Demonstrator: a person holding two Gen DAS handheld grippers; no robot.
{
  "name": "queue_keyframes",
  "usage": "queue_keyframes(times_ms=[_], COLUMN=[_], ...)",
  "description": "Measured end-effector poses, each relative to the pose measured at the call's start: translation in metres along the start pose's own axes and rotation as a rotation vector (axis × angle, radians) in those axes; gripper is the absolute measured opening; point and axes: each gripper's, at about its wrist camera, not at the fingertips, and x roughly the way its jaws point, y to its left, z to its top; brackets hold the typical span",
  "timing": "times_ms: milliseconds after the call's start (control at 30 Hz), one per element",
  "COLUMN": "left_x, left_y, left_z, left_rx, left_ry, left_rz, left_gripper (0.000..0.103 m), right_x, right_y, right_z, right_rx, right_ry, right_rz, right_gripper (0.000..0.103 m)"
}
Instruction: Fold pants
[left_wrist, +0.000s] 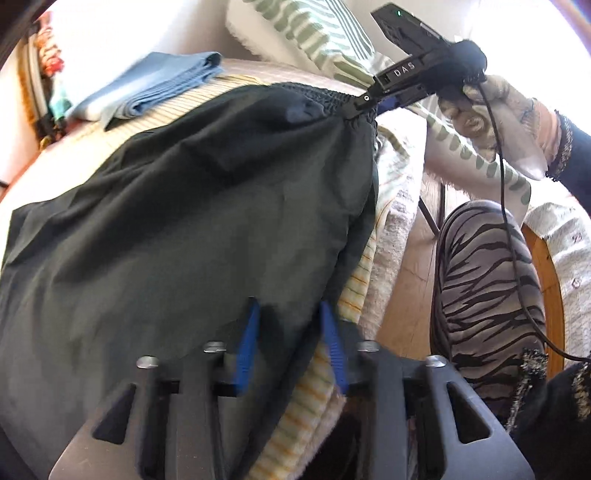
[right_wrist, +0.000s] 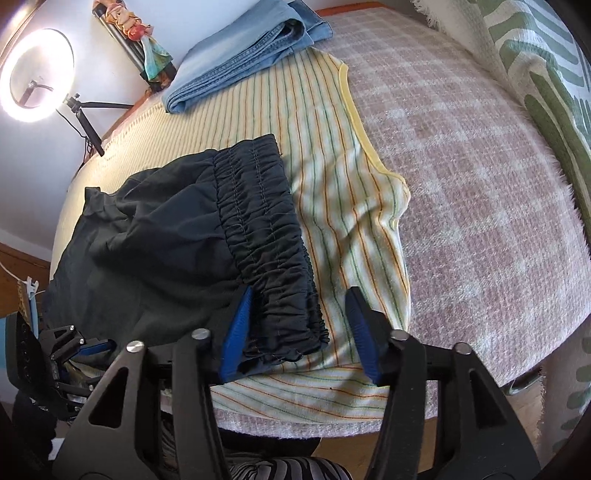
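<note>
The dark pants (right_wrist: 166, 240) lie spread on a striped yellow cloth (right_wrist: 332, 166), with the gathered elastic waistband (right_wrist: 266, 229) nearest the right gripper. My right gripper (right_wrist: 299, 325) is open around the end of the waistband: the left pad rests against it and the right pad stands clear. From the left wrist view the pants (left_wrist: 184, 221) fill the middle, and the right gripper (left_wrist: 364, 103) sits at their far waistband corner. My left gripper (left_wrist: 290, 332) is shut on the near edge of the pants. It also shows low at the left in the right wrist view (right_wrist: 92, 345).
Folded blue jeans (right_wrist: 243, 51) lie at the far end of the bed. A pink checked blanket (right_wrist: 480, 184) covers the mattress, with a green-patterned pillow (right_wrist: 535, 74) to the right. A ring light (right_wrist: 37, 74) stands at the left. The person's striped leg (left_wrist: 487, 288) is beside the bed.
</note>
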Motion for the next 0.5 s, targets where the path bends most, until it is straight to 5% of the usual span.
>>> queue_keyframes(times_ms=[233, 333, 433, 500], left_x=[-0.034, -0.032, -0.016, -0.021], left_y=[0.016, 0.011, 0.009, 0.014], left_z=[0.007, 0.001, -0.007, -0.009], left_rx=[-0.089, -0.063, -0.053, -0.089], left_ry=[-0.072, -0.042, 0.025, 0.018], left_rz=[-0.132, -0.15, -0.104, -0.12], left_gripper=[0.003, 0.003, 0.003, 0.015], right_x=[-0.03, -0.023, -0.013, -0.019], right_y=[0.005, 0.011, 0.017, 0.024], right_z=[0.002, 0.0, 0.0, 0.004], right_rx=[-0.004, -0.075, -0.129, -0.18], right_ry=[-0.075, -0.023, 0.027, 0.01], right_rz=[0.038, -0.024, -0.096, -0.133], right_gripper=[0.019, 0.019, 0.027, 0.042])
